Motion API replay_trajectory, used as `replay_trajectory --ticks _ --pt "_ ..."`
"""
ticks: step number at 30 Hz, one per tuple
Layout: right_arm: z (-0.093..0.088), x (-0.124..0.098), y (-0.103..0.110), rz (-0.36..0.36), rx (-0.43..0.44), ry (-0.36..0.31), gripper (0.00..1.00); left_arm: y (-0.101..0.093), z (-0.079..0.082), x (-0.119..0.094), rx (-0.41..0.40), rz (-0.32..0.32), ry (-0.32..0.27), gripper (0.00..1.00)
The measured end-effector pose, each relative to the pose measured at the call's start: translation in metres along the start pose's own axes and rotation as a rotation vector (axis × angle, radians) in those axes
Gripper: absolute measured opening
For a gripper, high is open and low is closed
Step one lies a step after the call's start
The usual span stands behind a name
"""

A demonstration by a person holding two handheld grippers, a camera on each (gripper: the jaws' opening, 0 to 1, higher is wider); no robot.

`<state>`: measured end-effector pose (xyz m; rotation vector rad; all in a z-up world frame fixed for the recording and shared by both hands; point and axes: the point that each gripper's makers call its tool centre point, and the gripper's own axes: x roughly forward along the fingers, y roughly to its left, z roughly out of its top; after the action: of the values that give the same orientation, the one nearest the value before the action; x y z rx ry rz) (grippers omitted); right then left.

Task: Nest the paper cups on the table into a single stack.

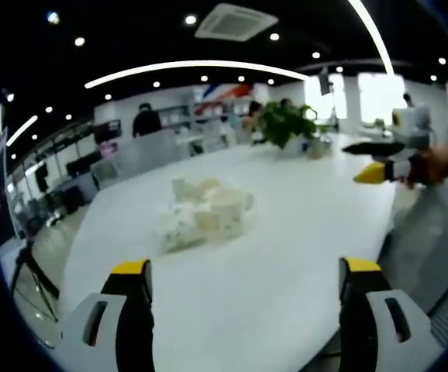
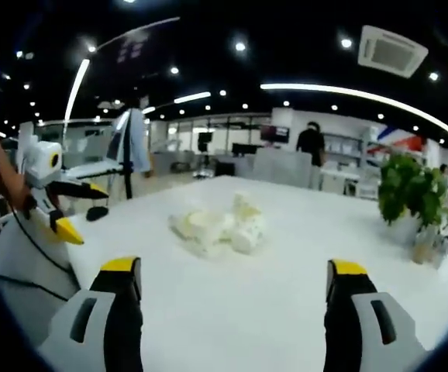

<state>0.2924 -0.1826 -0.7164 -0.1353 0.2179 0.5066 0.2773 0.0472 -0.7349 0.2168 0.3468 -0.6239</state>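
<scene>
A loose cluster of white paper cups (image 1: 207,213) is lying on its side near the middle of a white table (image 1: 286,263). The left gripper (image 1: 246,273) is hovering at 6 o'clock, jaws spread wide, holding nothing. The right gripper (image 2: 234,273) is likewise gaping empty. A potted plant (image 2: 414,194) is standing at 3 o'clock of the cups (image 2: 220,225).

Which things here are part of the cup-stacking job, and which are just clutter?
Job:
- paper cups, lying loose in a heap
- white table
- left gripper, jaws apart
- right gripper, jaws apart

Clutter:
- potted plant at the far end of the table
- dark small thing at the table edge
</scene>
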Motion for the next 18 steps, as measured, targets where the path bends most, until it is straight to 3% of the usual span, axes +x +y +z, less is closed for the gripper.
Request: replay_trajectory --ticks 18 --pt "-0.0033 0.0018 0.0098 0.047 -0.018 0.018 0.98 -0.001 0.0072 -0.0015 -0.005 -0.003 -0.034 1.0"
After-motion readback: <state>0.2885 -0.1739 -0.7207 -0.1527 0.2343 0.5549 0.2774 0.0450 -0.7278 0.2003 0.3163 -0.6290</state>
